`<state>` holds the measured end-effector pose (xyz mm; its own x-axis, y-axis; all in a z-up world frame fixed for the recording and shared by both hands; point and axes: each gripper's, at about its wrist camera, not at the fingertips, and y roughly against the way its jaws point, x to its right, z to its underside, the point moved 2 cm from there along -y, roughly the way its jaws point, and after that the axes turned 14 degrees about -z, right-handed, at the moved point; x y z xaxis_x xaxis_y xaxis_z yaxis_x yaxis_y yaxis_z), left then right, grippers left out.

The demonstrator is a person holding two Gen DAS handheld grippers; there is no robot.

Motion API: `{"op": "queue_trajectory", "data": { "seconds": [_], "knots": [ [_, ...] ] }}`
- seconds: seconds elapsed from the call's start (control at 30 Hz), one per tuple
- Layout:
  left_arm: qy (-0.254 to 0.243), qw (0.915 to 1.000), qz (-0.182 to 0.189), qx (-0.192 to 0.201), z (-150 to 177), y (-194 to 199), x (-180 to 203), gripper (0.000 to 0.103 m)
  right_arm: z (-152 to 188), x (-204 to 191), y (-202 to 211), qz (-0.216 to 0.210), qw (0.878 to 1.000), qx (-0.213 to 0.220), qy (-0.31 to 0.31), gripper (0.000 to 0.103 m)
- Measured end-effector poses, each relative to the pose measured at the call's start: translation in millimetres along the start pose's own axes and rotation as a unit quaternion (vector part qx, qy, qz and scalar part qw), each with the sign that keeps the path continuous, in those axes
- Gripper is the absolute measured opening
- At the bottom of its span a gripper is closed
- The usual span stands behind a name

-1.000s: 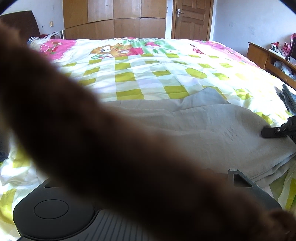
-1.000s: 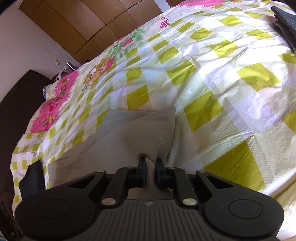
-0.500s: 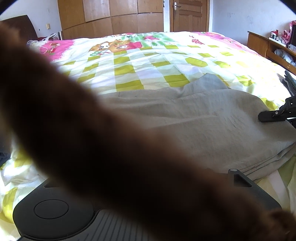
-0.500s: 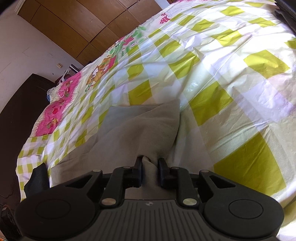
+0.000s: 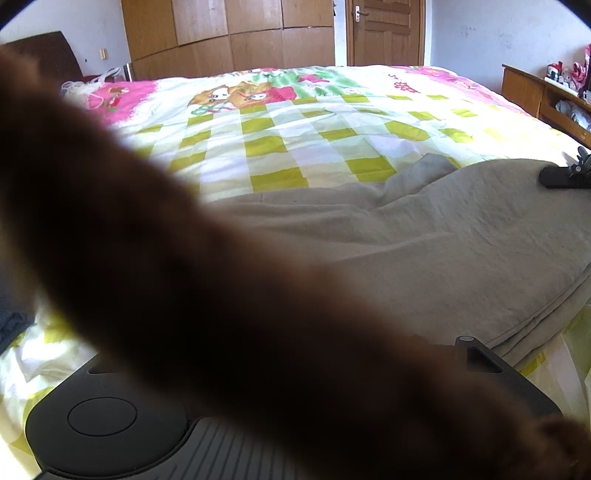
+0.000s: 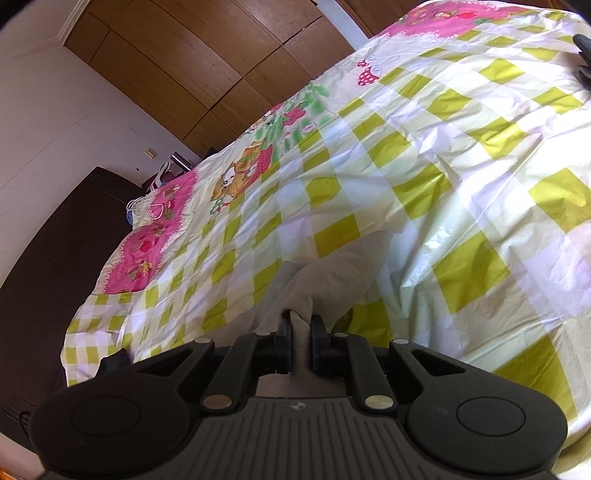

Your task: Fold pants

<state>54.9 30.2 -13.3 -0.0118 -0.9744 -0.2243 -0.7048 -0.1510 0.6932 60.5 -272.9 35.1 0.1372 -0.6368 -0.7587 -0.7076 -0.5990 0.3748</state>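
Your right gripper (image 6: 300, 332) has its two black fingers pressed in on a raised fold of the pale grey-beige fabric pants (image 5: 424, 240), the cloth pinched between the pads and lifted into a peak just ahead of them. The pants lie spread across the near part of the bed, on the glossy bedspread (image 6: 461, 155) with yellow-green and white checks, pink borders and cartoon prints. From the left wrist camera, the right gripper shows as a dark tip at the far right edge, on the pants' raised end. A broad, blurred dark brown shape (image 5: 221, 295), too close to the lens to identify, crosses the left wrist view diagonally and hides your left gripper's fingers, so you cannot tell whether they are spread or closed. Beyond the bed stand wooden wardrobe doors (image 5: 229, 33) and a wooden door.
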Motion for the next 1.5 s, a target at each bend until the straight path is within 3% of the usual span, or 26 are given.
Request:
{"op": "queue_trajectory", "data": {
  "seconds": [0.33,0.5,0.73,0.9,0.97,1.07,1.2,1.4,1.5],
  "knots": [
    [0.034,0.9992,-0.007,0.020,-3,16,-42,0.075,-6,-74,-28,-0.016,0.996,-0.028,0.084,0.027],
    [0.045,0.9981,-0.027,0.033,-2,21,-70,0.075,6,-120,-60,-0.033,0.987,-0.062,0.144,0.027],
    [0.075,0.9968,-0.021,0.019,11,16,-93,0.075,55,-178,-140,-0.033,0.950,-0.160,0.266,0.027],
    [0.109,0.9939,-0.004,0.015,17,14,-105,0.075,103,-192,-182,-0.028,0.921,-0.225,0.317,0.027],
    [0.115,0.9933,0.003,0.012,18,12,-107,0.075,114,-191,-190,-0.019,0.915,-0.238,0.326,0.027],
    [0.119,0.9928,0.012,0.010,20,11,-108,0.075,119,-187,-198,-0.015,0.918,-0.244,0.314,0.027],
    [0.119,0.9927,0.021,0.009,22,10,-111,0.075,105,-194,-191,-0.029,0.932,-0.222,0.285,0.026],
    [0.128,0.9913,0.030,0.003,25,8,-114,0.075,115,-212,-206,-0.044,0.923,-0.239,0.297,0.023],
    [0.125,0.9919,0.021,0.007,29,16,-118,0.075,115,-210,-204,-0.065,0.931,-0.245,0.261,0.023]
  ]
}}
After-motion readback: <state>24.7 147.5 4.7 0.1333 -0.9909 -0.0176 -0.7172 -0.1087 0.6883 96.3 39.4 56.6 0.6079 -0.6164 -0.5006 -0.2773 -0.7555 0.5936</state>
